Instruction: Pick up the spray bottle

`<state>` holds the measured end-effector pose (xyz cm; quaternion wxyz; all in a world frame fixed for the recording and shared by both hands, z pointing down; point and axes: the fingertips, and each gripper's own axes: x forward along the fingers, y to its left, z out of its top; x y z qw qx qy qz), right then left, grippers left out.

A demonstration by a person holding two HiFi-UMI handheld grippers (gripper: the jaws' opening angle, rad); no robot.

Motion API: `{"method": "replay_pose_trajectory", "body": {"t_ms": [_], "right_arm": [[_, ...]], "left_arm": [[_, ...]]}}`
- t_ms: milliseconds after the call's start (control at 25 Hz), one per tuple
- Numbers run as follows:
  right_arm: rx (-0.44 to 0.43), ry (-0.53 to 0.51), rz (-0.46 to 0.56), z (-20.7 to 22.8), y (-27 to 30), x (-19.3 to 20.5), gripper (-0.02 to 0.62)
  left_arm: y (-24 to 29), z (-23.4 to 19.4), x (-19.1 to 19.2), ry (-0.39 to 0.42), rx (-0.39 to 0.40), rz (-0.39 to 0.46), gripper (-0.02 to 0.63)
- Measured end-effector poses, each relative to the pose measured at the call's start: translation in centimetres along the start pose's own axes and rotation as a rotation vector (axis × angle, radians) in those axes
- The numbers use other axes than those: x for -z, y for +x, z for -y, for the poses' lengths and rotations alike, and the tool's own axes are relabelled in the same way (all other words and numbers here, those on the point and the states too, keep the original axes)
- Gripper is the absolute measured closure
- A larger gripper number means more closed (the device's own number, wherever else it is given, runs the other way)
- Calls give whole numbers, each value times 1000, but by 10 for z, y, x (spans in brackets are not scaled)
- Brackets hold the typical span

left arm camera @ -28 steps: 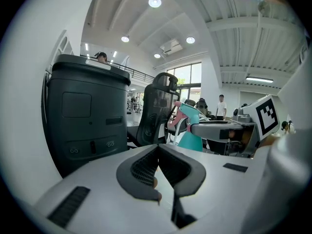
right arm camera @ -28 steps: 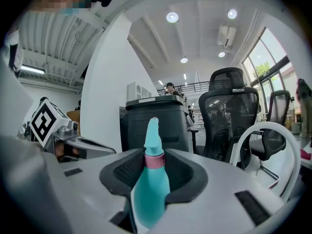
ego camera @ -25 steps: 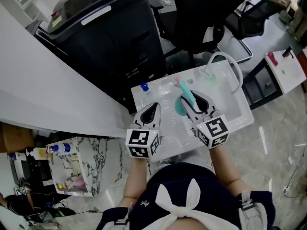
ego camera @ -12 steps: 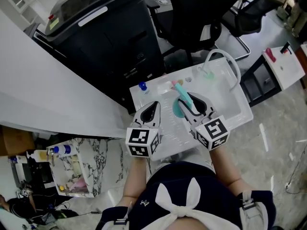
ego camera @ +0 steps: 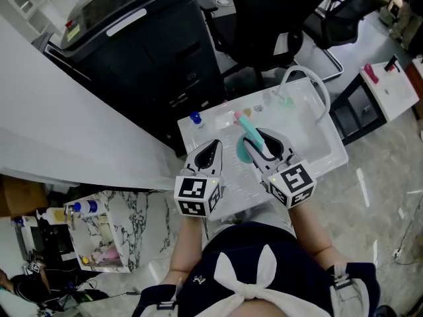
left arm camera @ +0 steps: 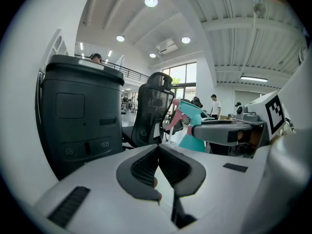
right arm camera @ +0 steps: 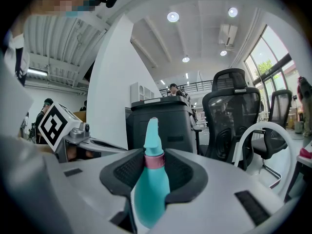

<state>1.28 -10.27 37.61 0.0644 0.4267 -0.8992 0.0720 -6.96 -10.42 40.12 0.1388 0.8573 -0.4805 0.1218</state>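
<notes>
Right hand-held gripper (ego camera: 262, 141): jaws part-closed on the bottle (ego camera: 249, 129), pads clamped to either side of the neck at the pink collar (right arm camera: 156, 161), with the nozzle head standing above them.

Bottle: teal plastic sprayer with a pink trigger (left arm camera: 174, 122), tilted in the grip over the middle of the white surface (ego camera: 317, 158). Whether its base is clear of the surface cannot be told.

Handling, as judged:
- light unless well filled
- stiff at neck and collar
- smooth body walls, likely slippery and liable to give under a squeeze
- best hold is the present one at the neck, where the collar and head can catch on the pads if it slides
- trigger better left untouched

Pose, right: reaches away from the person, aimed slightly downward, marker cube (ego camera: 294, 182) at the near end.

Left hand-held gripper (ego camera: 212, 145): jaws closed together with nothing between them. It hangs over the near left part of the surface, beside the right one and roughly parallel to it, clear of the bottle
</notes>
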Motion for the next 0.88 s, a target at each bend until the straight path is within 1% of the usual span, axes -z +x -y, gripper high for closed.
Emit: {"method": "replay_pose_trajectory", "body": {"t_ms": [880], "right_arm": [[4, -6, 3, -4, -5, 0, 456]], "left_arm": [[-2, 4, 1, 3, 14, 0, 580]]}}
